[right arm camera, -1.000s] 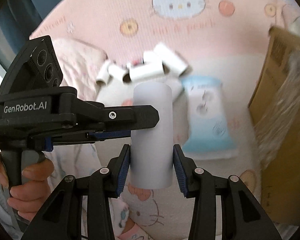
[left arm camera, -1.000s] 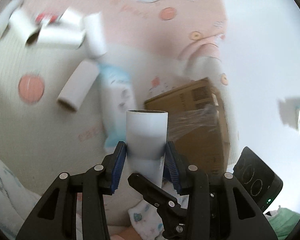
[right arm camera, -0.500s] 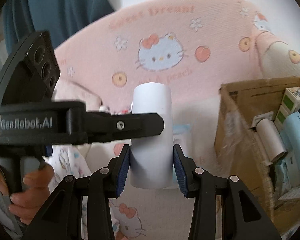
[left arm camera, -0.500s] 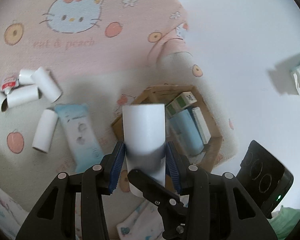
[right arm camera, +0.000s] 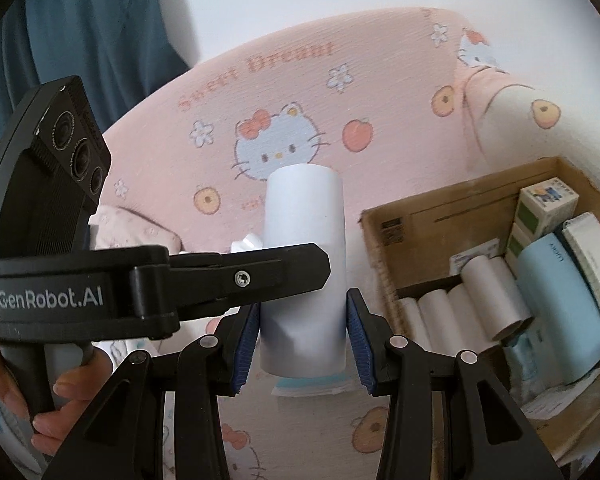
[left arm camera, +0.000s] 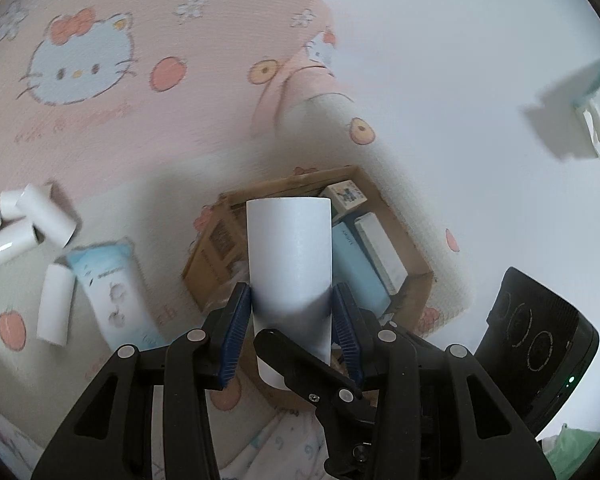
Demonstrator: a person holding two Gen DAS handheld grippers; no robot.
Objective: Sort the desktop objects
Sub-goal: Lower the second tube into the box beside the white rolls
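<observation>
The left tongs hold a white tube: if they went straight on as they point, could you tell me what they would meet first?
Most likely the open cardboard box: the white tube in the left tongs overlaps its opening, so the tube's far end would probably meet the box's contents. Depth is unclear.

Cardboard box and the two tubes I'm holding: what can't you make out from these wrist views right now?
- Left wrist view: the cardboard box interior's middle is hidden by the left tool's white tube.
- Right wrist view: the box's near and right sides run off the edge.
- Right wrist view: the left tool crosses the right tool's tube.
- Labels on the small boxes are too small.
</observation>
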